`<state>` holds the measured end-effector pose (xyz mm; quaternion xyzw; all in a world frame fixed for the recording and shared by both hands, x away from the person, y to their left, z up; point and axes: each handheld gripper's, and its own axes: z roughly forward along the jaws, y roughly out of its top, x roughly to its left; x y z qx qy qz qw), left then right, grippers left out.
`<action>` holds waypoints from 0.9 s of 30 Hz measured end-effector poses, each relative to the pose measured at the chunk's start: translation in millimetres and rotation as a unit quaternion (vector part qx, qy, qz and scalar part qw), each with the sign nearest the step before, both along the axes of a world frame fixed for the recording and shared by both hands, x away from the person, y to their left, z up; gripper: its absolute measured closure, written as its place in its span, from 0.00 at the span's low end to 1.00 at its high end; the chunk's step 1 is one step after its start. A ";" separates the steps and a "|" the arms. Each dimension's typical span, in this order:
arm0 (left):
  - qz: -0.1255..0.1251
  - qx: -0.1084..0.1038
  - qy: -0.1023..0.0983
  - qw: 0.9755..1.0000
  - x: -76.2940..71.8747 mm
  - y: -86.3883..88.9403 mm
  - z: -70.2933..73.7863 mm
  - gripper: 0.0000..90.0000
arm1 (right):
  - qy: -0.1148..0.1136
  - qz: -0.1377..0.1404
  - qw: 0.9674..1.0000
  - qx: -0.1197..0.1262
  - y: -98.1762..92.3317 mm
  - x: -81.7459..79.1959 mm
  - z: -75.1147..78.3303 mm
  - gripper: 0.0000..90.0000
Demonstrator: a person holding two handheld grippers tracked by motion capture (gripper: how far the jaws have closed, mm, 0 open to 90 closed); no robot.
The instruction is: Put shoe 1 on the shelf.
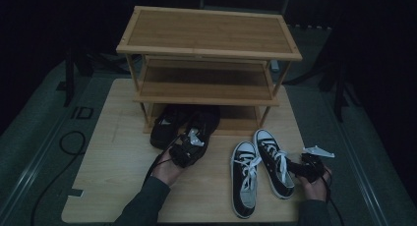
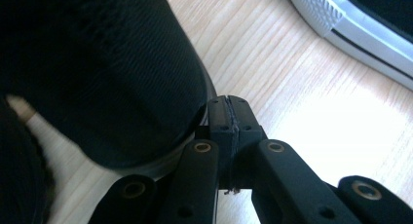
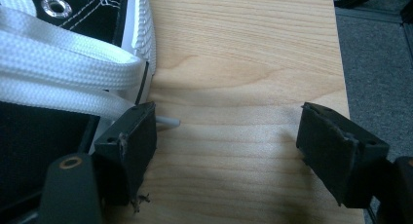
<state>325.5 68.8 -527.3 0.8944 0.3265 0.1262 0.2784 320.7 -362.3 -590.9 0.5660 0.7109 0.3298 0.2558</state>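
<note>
1. The black shoe (image 1: 204, 125) lay at the near edge of the rack (image 1: 209, 46), its far end reaching under the lowest shelf (image 1: 231, 119) and its long axis running near to far, tilted a little leftward toward the near end.
2. A second black shoe (image 1: 164, 127) lay just to its left, touching or nearly touching it; the dim light made the gap hard to judge.
3. The left gripper (image 1: 189, 146) sat at the near end of the black shoe. In the left gripper view its jaws stood pressed together with nothing between them, and the shoe's dark heel (image 2: 102, 73) lay just to their left, touching or almost so.
4. So the shoe lay ahead of the shut left gripper and slightly to one side, toward the rack; a push along the shoe's length would, I judged, send it deeper under the shelf.
5. The right gripper (image 1: 307, 168) hung wide at the near right, beside the right sneaker (image 1: 274, 159) of the laced pair, one pad (image 3: 127, 146) next to a white lace (image 3: 68, 75).
6. The left sneaker (image 1: 244, 177) lay parallel, between both hands.
7. The left hand was clearly nearer the black shoe.
</note>
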 end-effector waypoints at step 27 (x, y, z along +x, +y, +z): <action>0.028 0.017 0.029 0.999 6.2 19.4 -19.0 1.00 | 0.000 0.000 1.000 -0.001 0.0 0.0 0.0 0.25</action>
